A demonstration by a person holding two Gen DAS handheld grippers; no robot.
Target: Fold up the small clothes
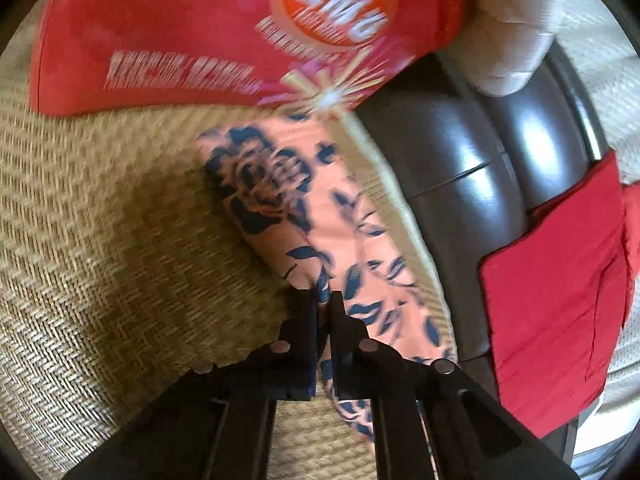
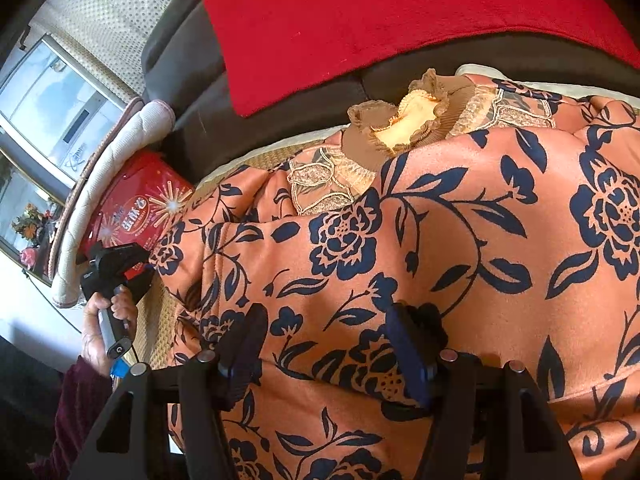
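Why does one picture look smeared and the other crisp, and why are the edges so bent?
Left wrist view: motion blur smears the red box lettering; glare streaks the dark sofa. Right wrist view: sharp on the floral garment, bright window washed out. Both: fisheye lenses curve the edges.

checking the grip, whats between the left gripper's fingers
Left wrist view: a fold of the floral garment is pinched in the shut left gripper.

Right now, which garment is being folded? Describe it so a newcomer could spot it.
Start at the dark sofa with the red cloth draped over it. On the woven mat in front lies the orange top. Nothing else there has navy roses and a frilled brown collar; the left gripper pinches its sleeve.
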